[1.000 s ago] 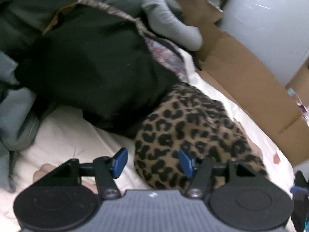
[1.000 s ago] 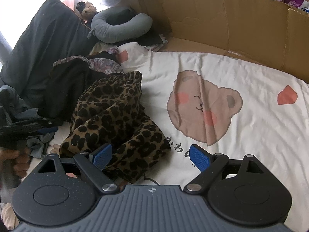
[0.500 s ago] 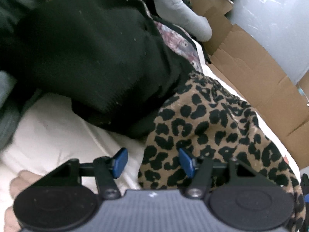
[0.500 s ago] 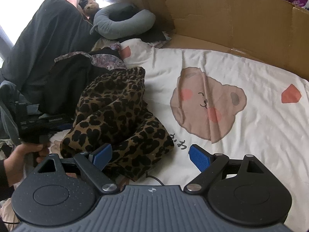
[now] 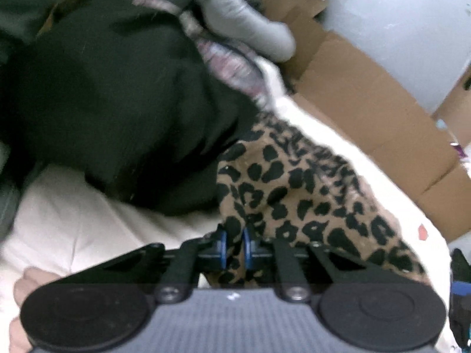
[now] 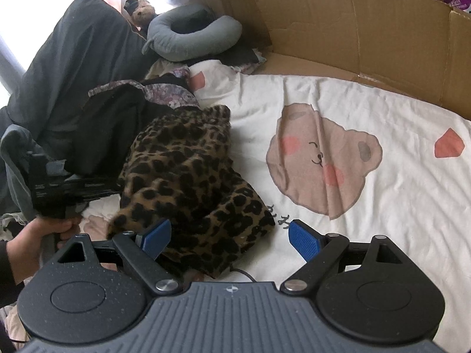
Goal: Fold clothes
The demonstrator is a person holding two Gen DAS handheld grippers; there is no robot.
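Black grippers, blue fingers (image 6: pixel 303 239), dark sleeve (image 6: pixel 4 267)

Motion smears my left view, so the black garment (image 5: pixel 112 111) shows no detail. My left tongs (image 5: pixel 234 247) hide the leopard-print garment (image 5: pixel 297 194) edge they pinch.

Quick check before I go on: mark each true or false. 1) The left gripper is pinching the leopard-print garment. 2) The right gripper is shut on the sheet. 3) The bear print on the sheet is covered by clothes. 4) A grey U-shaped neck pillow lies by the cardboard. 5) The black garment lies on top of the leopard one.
1) True: the left gripper has just been closing, and the leopard-print garment sits between its fingers.
2) False: the right gripper is open, holding nothing.
3) False: the bear print on the white sheet lies bare.
4) True: the grey U-shaped neck pillow lies beside the brown cardboard.
5) False: the black garment lies beside it.
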